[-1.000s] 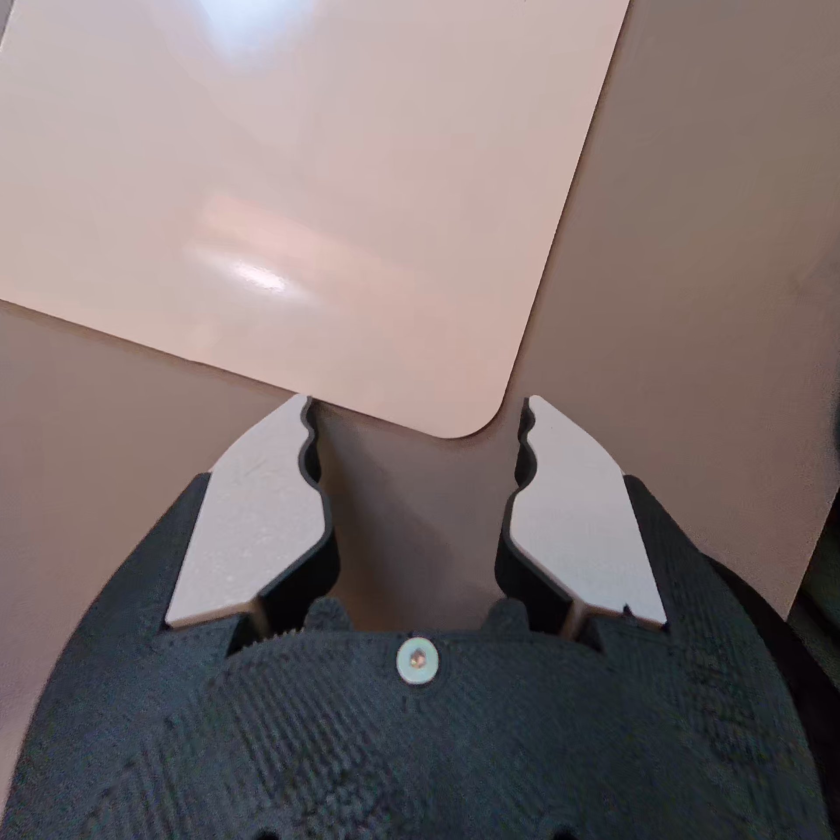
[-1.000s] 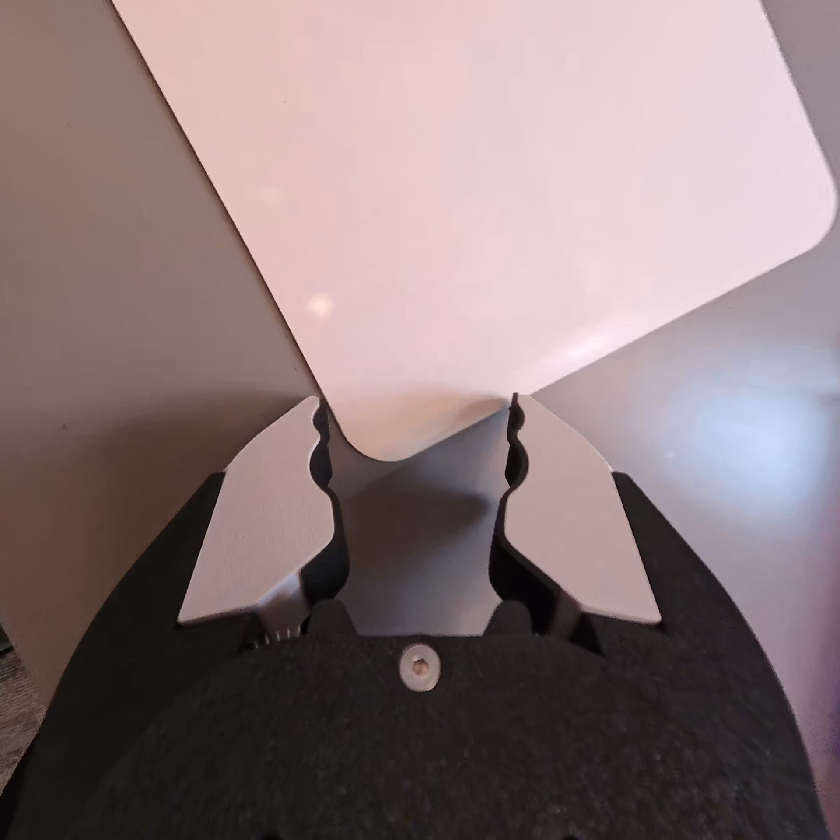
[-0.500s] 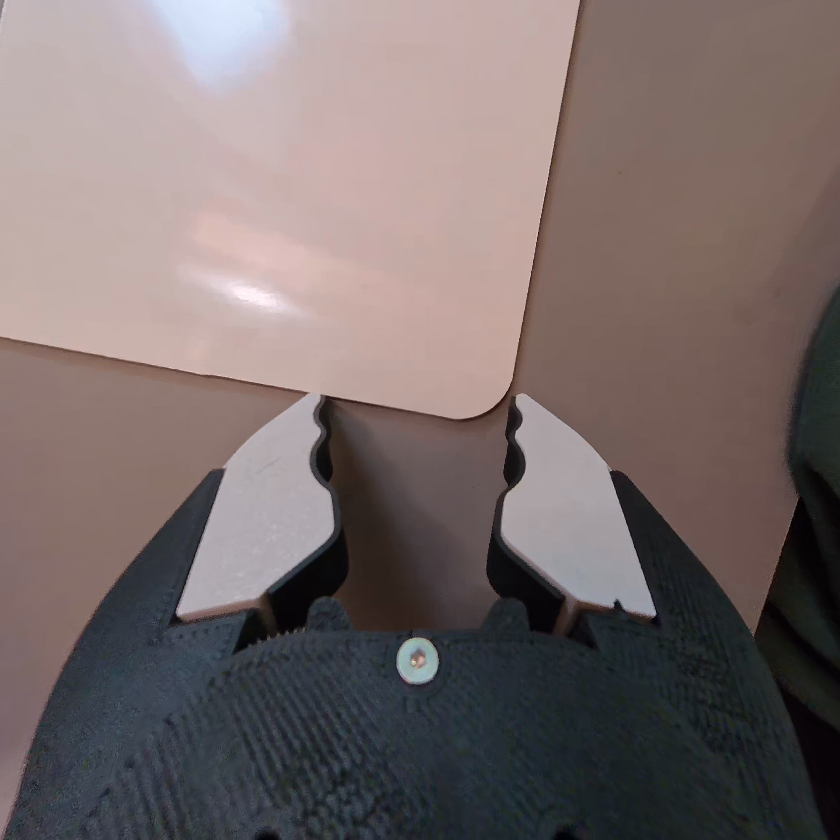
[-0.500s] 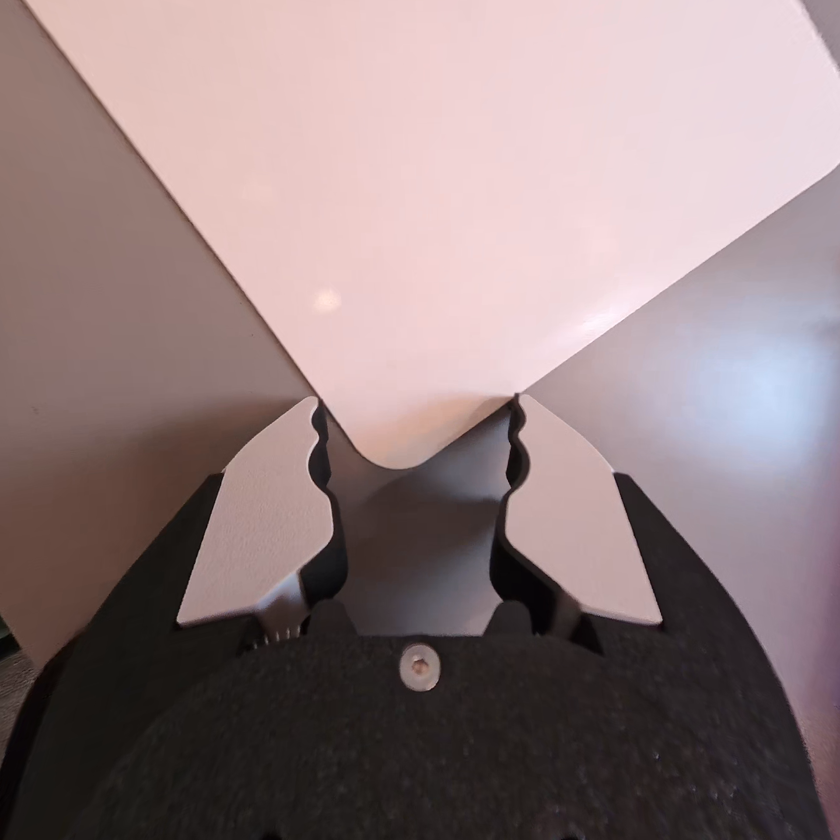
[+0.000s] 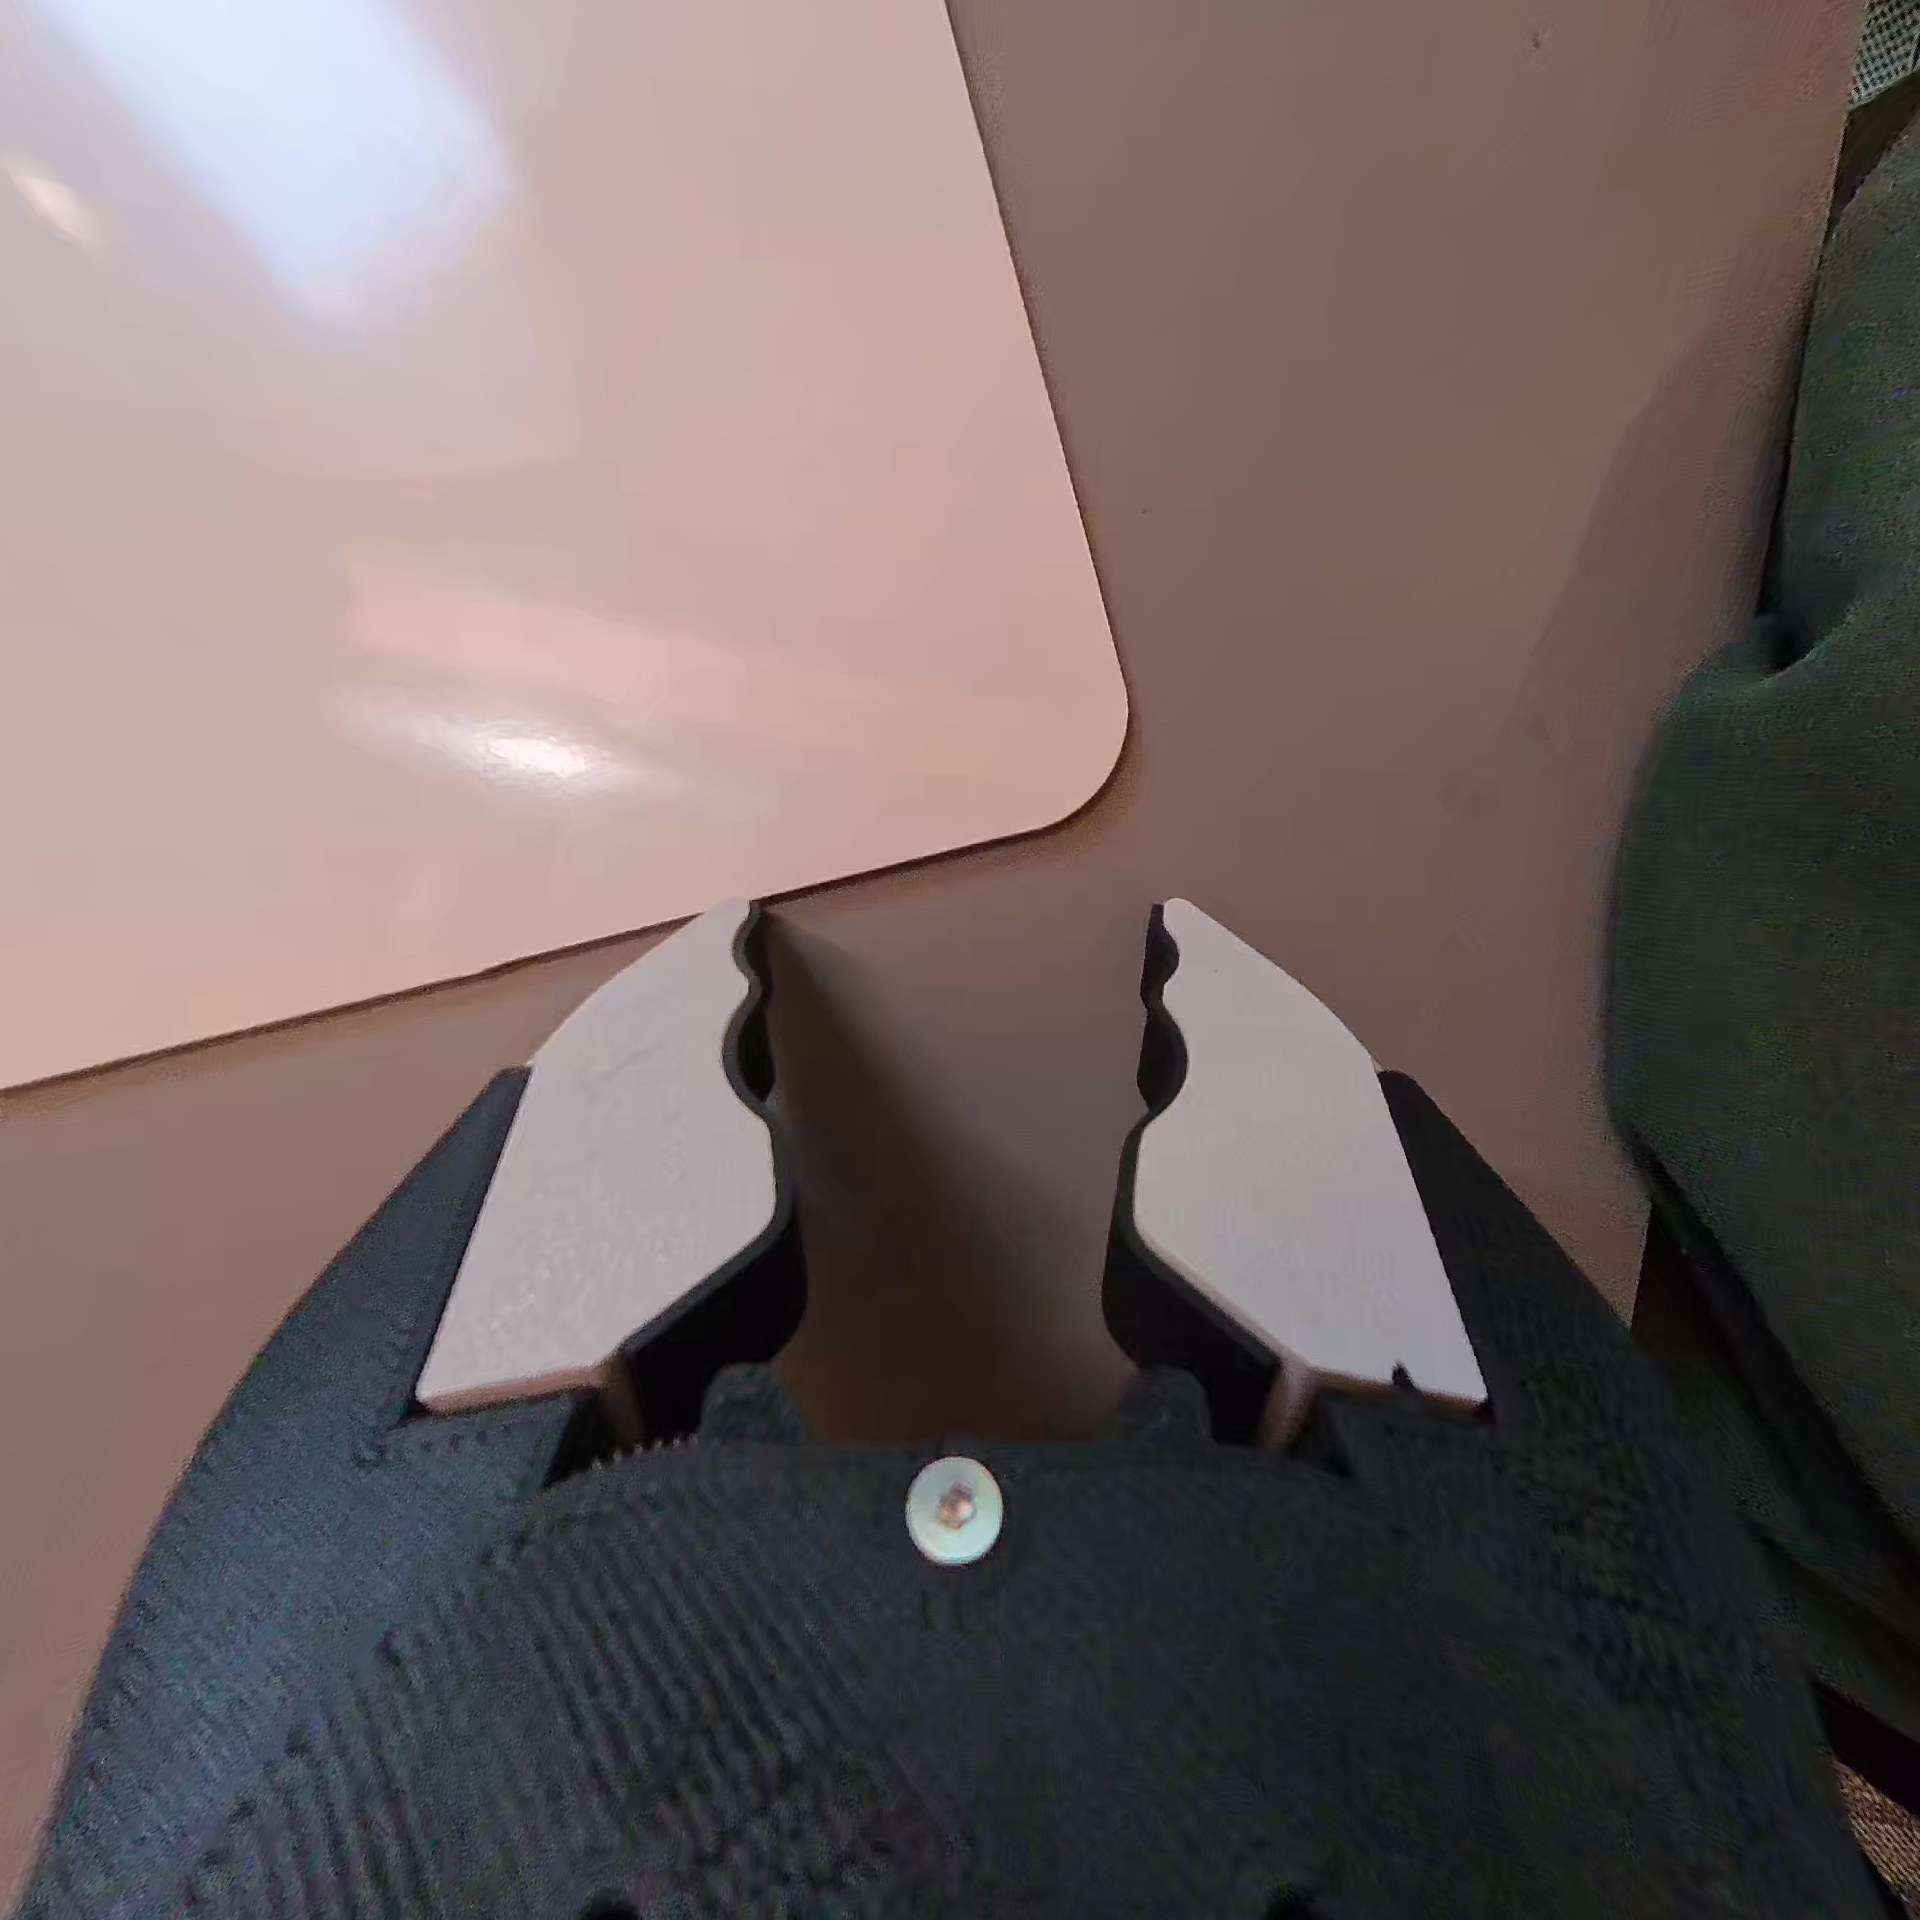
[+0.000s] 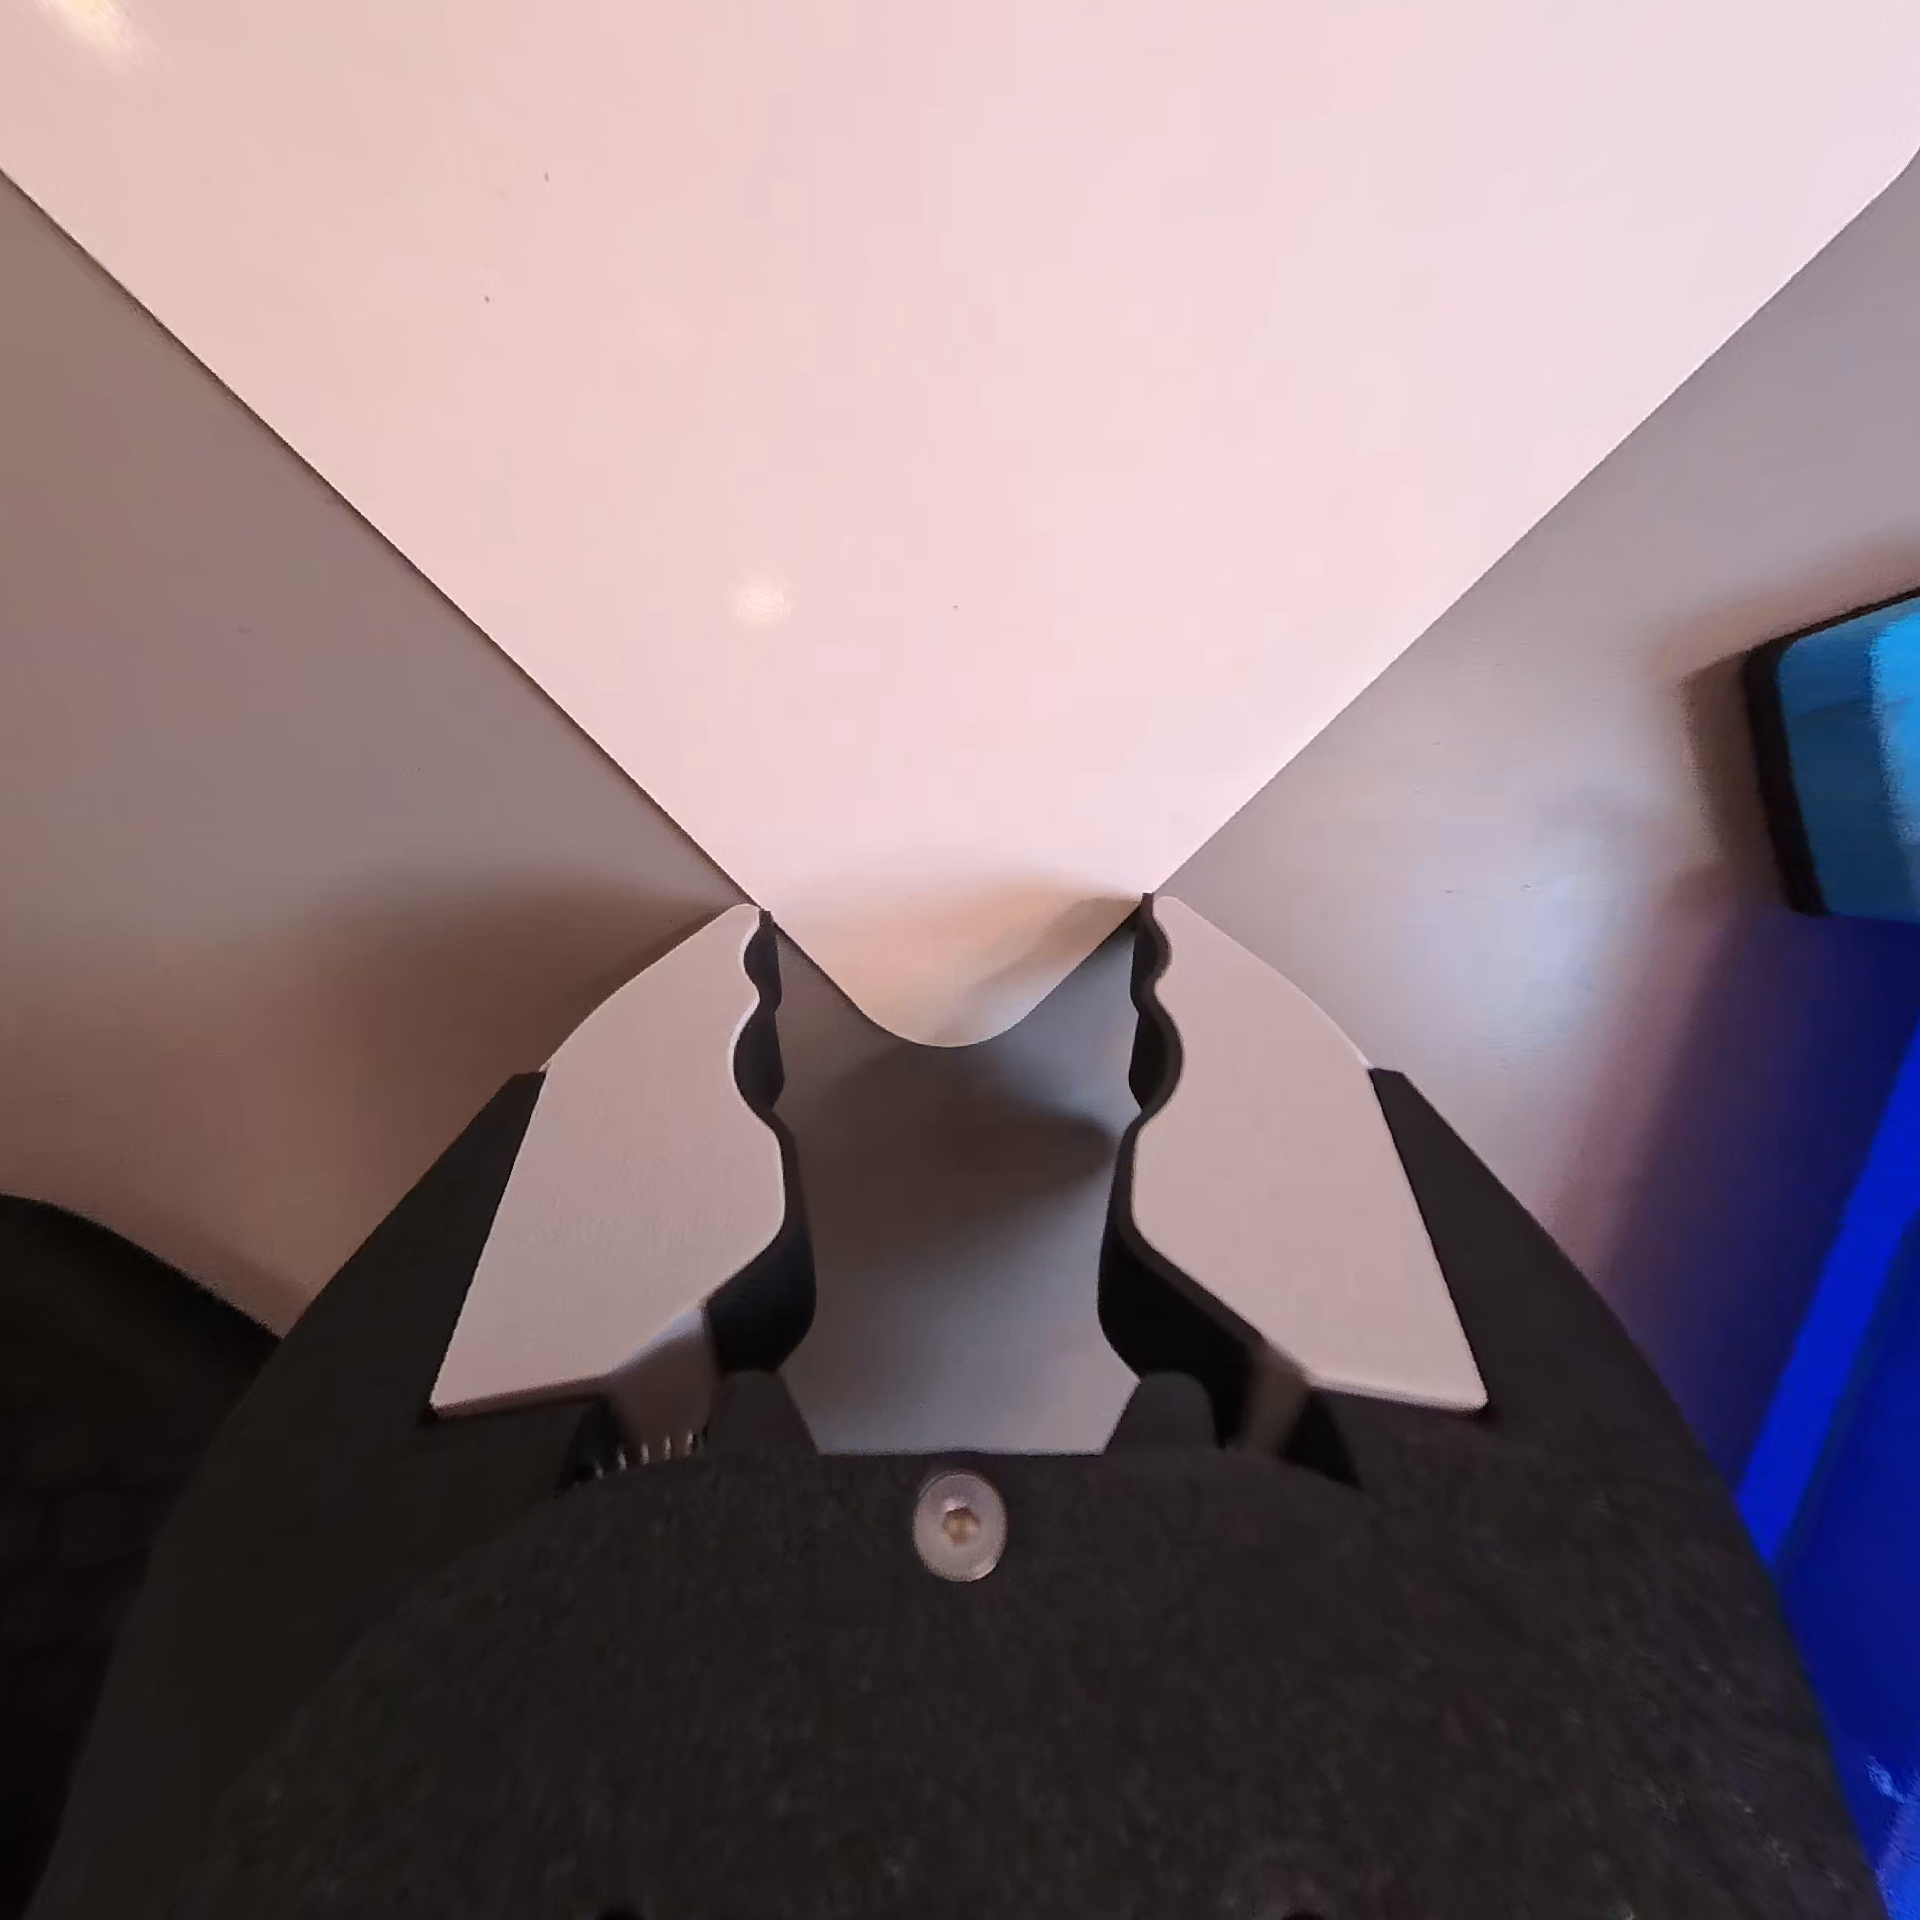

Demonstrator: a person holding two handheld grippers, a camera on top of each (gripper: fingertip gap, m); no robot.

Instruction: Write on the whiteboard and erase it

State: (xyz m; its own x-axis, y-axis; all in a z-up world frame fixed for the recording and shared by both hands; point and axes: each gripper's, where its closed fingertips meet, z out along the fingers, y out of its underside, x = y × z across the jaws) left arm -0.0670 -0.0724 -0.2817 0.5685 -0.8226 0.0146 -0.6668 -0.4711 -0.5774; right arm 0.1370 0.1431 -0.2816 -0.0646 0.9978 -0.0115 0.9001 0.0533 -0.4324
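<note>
The whiteboard is a thin, glossy, blank sheet lying flat on the brown table. In the right wrist view one rounded corner of it points in between my right gripper's fingers. Both fingertips touch the corner's two edges, and the sheet bows up slightly between them. In the left wrist view the whiteboard lies to the upper left, and its near edge runs just past my left fingertip. My left gripper is open and empty over bare table. No marker or eraser is held.
A person's dark green sleeve fills the right side of the left wrist view. In the right wrist view a black-framed blue object lies at the right on the table, with a bright blue surface below it. Something dark sits at the lower left. The gap from one gripper's tips to the other's is roughly 30 cm.
My right gripper moved forward over the whiteboard's corner and its jaws narrowed onto the corner's edges, which now bow. My left jaws narrowed slightly, and the board swung left in its view.
</note>
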